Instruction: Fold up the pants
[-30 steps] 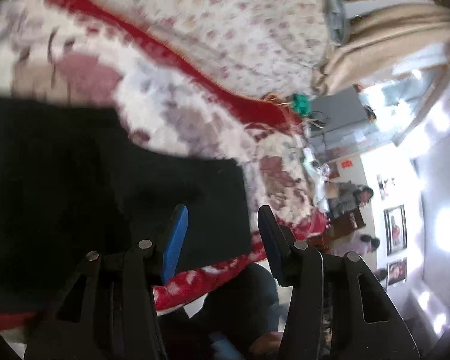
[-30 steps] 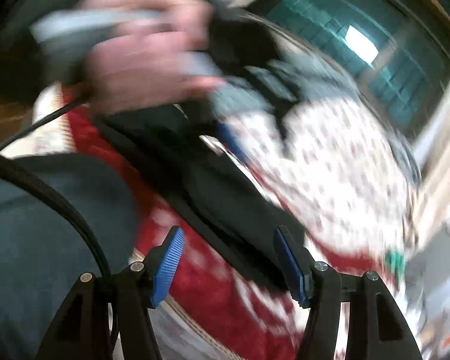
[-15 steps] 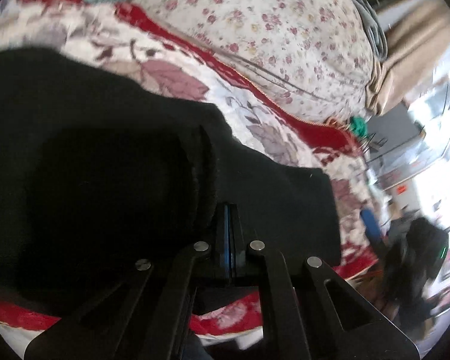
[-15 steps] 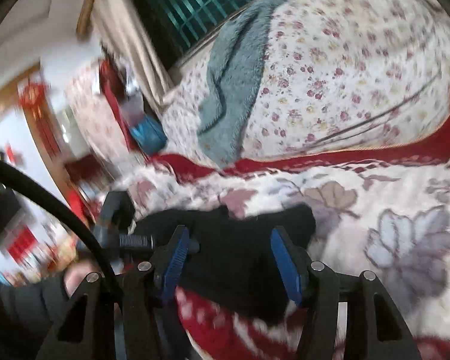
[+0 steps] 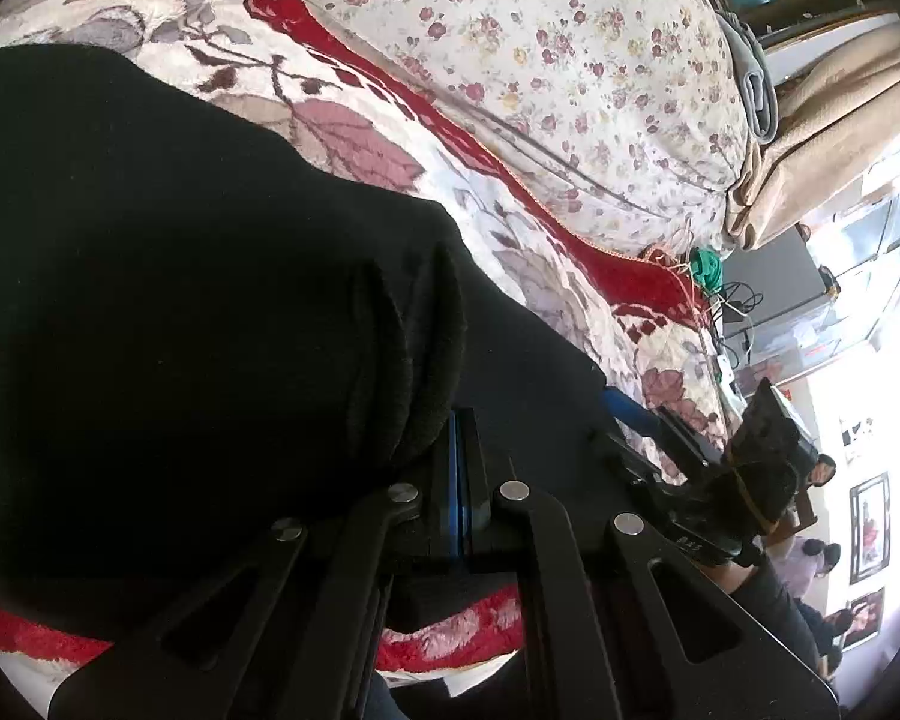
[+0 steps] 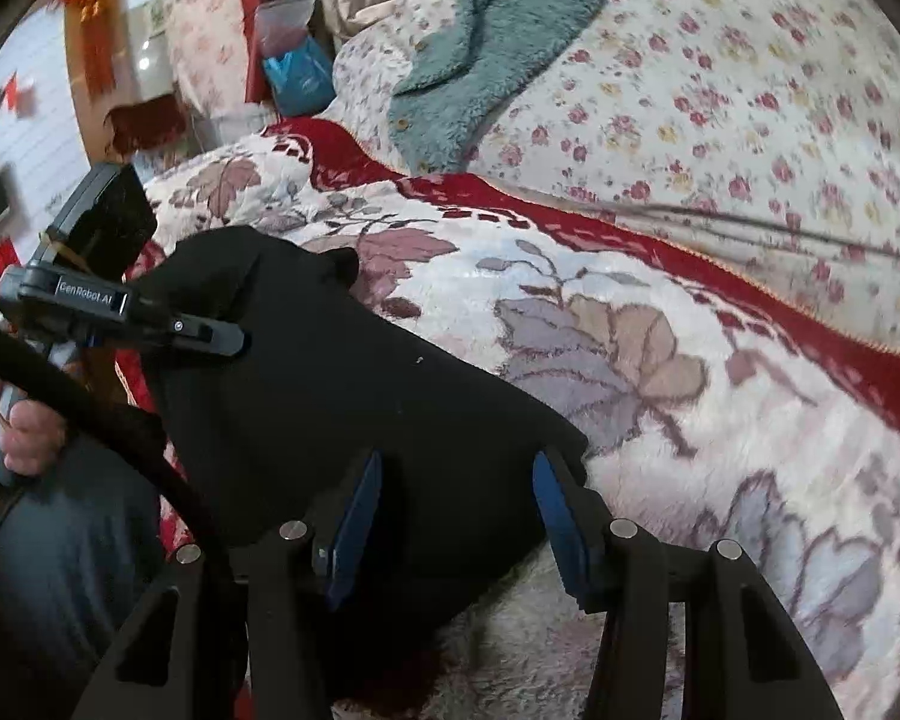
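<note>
The left gripper point(image 5: 457, 468) is clenched tight on the near edge of the black pants point(image 5: 180, 312), its blue pads pressed together with a thick roll of the dark cloth bunched just beside them. The right gripper point(image 6: 456, 516) stands with its jaws closing; the hem end of the pants point(image 6: 390, 408) lies between the two blue pads, which are not yet pressing on it. The pants lie spread across a plush blanket point(image 6: 660, 360) of cream, mauve leaves and red bands, on a bed near the person's side. The cloth is matte black, soft and slightly fuzzy, folded over itself at the left end and flatter toward the right. Behind it rises a flowered quilt point(image 6: 750, 90) with a teal fleece garment point(image 6: 510, 18) draped over it. In the right wrist view the left gripper's body bears a white label reading "GenRobot AI", held in the person's hand point(image 6: 24, 432).
</note>
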The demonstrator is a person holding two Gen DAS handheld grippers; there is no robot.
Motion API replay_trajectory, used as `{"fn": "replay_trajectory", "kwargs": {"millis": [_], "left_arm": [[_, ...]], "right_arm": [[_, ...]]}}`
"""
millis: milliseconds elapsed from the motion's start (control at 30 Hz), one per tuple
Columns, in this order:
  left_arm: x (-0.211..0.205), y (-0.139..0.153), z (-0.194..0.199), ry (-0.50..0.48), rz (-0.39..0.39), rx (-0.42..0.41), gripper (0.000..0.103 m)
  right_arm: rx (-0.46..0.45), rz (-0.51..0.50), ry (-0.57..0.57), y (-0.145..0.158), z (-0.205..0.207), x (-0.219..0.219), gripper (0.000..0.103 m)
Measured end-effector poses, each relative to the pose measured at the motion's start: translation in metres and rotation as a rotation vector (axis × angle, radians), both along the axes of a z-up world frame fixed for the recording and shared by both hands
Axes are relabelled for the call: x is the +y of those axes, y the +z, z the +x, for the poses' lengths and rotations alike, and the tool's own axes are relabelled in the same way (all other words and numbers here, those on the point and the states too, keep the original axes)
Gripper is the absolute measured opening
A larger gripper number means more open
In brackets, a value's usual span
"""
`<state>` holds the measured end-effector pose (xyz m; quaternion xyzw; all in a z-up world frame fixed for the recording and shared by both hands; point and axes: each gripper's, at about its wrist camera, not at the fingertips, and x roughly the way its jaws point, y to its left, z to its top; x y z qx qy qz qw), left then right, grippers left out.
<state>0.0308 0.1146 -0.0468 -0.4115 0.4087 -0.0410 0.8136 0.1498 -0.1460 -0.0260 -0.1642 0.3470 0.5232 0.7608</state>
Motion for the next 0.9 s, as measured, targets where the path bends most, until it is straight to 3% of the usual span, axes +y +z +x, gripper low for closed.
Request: {"fn": "replay_trajectory", "kwargs": {"millis": [167, 267, 300, 400, 567, 700, 733, 800, 900], "left_arm": [[0.005, -0.002, -0.003, 0.007, -0.045, -0.006, 0.002], [0.007, -0.002, -0.005, 0.009, -0.065, -0.015, 0.002], [0.009, -0.001, -0.008, 0.02, -0.065, -0.019, 0.002], [0.014, 0.002, -0.019, 0.064, -0.053, -0.033, 0.002], [0.031, 0.011, -0.038, 0.21, -0.061, -0.071, 0.005], [0.04, 0.022, -0.044, 0.275, -0.153, -0.145, 0.005], [0.037, 0.029, -0.042, 0.275, -0.153, -0.165, 0.005], [0.027, 0.042, -0.029, 0.221, -0.124, -0.193, 0.015], [0.003, 0.046, -0.003, 0.116, -0.102, -0.182, 0.016]], "right_arm": [[-0.029, 0.066, 0.007, 0.039, -0.018, -0.011, 0.049], [-0.041, -0.119, 0.063, 0.015, -0.03, -0.002, 0.05], [-0.056, -0.16, 0.06, 0.001, -0.033, -0.001, 0.056], [-0.015, -0.109, 0.008, -0.002, -0.024, -0.008, 0.065], [-0.029, -0.113, 0.007, -0.002, -0.025, -0.009, 0.065], [-0.093, -0.131, 0.002, -0.001, -0.032, -0.007, 0.065], [-0.114, -0.142, 0.001, -0.001, -0.033, -0.006, 0.065], [-0.13, -0.147, 0.0, 0.0, -0.035, -0.006, 0.065], [-0.136, -0.15, -0.003, 0.0, -0.035, -0.006, 0.066]]}}
